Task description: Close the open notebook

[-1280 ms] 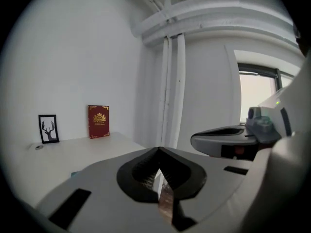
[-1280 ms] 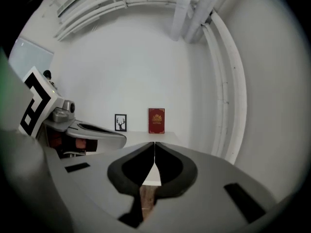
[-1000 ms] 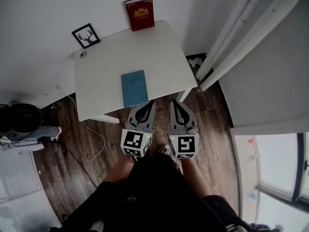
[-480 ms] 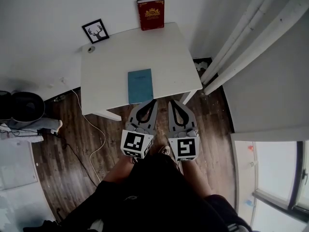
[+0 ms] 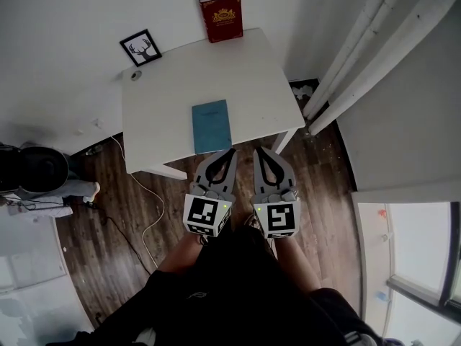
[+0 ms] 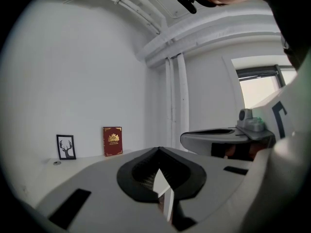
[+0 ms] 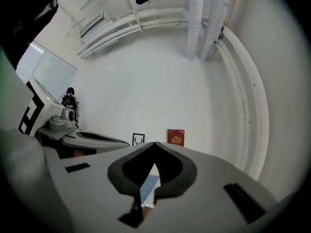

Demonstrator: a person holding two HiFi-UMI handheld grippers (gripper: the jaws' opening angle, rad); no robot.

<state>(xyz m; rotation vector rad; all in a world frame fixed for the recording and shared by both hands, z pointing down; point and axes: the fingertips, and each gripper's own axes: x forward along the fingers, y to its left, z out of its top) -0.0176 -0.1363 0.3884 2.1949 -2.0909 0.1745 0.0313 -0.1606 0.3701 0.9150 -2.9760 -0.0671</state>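
A blue notebook (image 5: 212, 125) lies closed and flat near the front edge of the white table (image 5: 166, 114) in the head view. A sliver of its blue cover (image 7: 148, 186) shows between the right gripper's jaws. My left gripper (image 5: 232, 151) hovers just short of the table's front edge, jaws shut and empty. Beside it, my right gripper (image 5: 257, 150) is also shut with nothing held. Both point level toward the table, tips close to the notebook's near end but not touching it.
A red book (image 5: 222, 17) stands against the wall at the table's back. A framed deer picture (image 5: 140, 47) leans left of it, with a small round object (image 5: 135, 76) nearby. White pipes (image 5: 353, 71) run at right. A cable (image 5: 148, 207) lies on the wooden floor.
The view has shifted slightly, with table and notebook sitting a little higher and further right in frame. Both grippers stay shut below the table edge.
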